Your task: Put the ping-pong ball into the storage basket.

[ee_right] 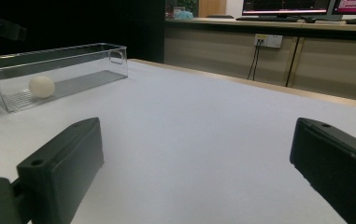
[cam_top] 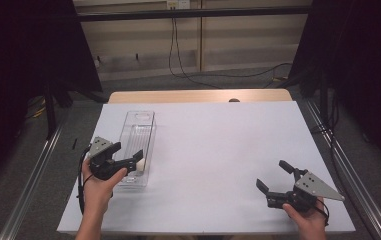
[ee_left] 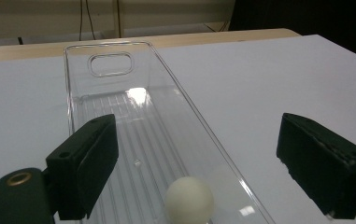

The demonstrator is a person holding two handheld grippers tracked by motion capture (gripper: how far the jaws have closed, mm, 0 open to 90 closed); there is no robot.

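Note:
A clear plastic bin (cam_top: 139, 127) lies lengthwise on the left of the white table top. A small white ball (cam_top: 141, 163) rests on the ribbed floor at its near end. My left gripper (cam_top: 128, 153) hovers over that near end with its jaws spread wide. In the left gripper view the ball (ee_left: 188, 198) lies low between the jaws of the left gripper (ee_left: 196, 135), touched by neither, inside the bin (ee_left: 91, 93). My right gripper (cam_top: 273, 176) is open and empty at the table's near right. In its own view the right gripper (ee_right: 192, 135) faces the bin (ee_right: 73, 65) and the ball (ee_right: 41, 86).
The white table top (cam_top: 218, 145) stretches bare between the two hands. A wooden strip (cam_top: 198, 96) runs along its far edge. Cables (cam_top: 188, 70) trail on the floor behind, and metal rails (cam_top: 33, 175) flank both sides. Dark curtains (cam_top: 23, 60) hang at left and right.

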